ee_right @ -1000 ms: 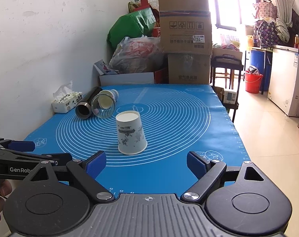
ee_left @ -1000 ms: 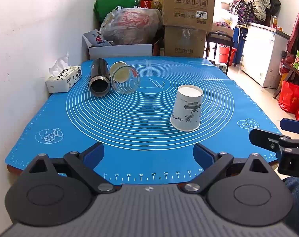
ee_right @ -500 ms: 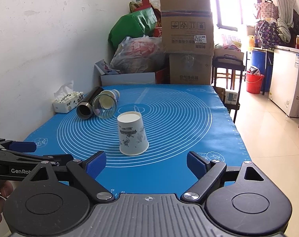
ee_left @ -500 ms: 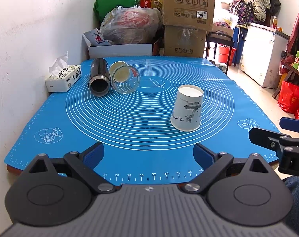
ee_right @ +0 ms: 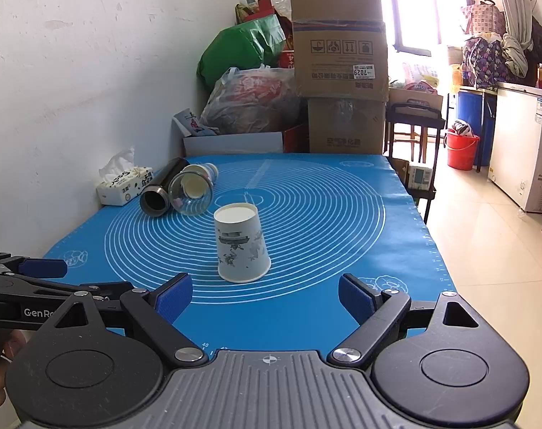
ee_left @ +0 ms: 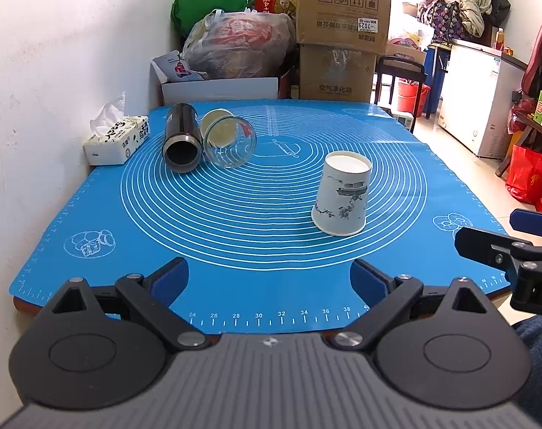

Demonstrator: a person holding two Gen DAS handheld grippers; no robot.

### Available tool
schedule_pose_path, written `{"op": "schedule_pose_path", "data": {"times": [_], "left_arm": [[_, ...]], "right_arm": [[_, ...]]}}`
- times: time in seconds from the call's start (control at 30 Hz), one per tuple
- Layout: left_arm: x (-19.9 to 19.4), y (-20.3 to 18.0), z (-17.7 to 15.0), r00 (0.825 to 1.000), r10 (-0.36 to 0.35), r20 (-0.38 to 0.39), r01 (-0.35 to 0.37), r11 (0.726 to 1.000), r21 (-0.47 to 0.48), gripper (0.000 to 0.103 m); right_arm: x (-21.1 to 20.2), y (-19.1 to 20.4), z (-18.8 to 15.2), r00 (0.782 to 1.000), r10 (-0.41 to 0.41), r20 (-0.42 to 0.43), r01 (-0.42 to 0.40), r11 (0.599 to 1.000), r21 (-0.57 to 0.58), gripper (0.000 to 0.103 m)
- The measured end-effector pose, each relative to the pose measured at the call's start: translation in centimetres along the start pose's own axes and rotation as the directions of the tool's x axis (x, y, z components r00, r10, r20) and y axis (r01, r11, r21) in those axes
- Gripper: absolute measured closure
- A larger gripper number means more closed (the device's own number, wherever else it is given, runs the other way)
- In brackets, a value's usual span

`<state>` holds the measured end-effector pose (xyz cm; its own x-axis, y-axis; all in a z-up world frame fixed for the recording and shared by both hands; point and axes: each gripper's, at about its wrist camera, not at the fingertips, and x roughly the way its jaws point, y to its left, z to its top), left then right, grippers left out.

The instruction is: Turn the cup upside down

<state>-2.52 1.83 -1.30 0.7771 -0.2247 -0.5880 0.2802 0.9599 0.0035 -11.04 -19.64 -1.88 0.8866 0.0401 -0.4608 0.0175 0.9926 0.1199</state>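
Two cartons | label "7029" | left hand-held gripper "GenRo"

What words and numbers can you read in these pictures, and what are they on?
"7029": white sticker on the top cardboard box.
"GenRo", cut off: side of the left gripper.
"24" to "38": ruler marks on the blue mat.
Tissue box, lower cardboard box and paper cup: print unreadable.

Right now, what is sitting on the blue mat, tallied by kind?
Paper cup: 1, upside down
Glass jar: 1, on its side
Black flask: 1, on its side
Tissue box: 1, at the mat's edge by the wall
Total: 4
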Motion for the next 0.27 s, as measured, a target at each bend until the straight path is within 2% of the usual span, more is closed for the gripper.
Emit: {"op": "schedule_pose_path", "data": {"times": [0.27], "left_arm": [[0.11,-0.14,0.01,1.000,0.009,-0.005,-0.009,1.000,0.007,0.007]], "right_arm": [[0.17,-0.18,0.01,1.000,0.005,-0.004,-0.005,1.000,0.006,0.013]]}}
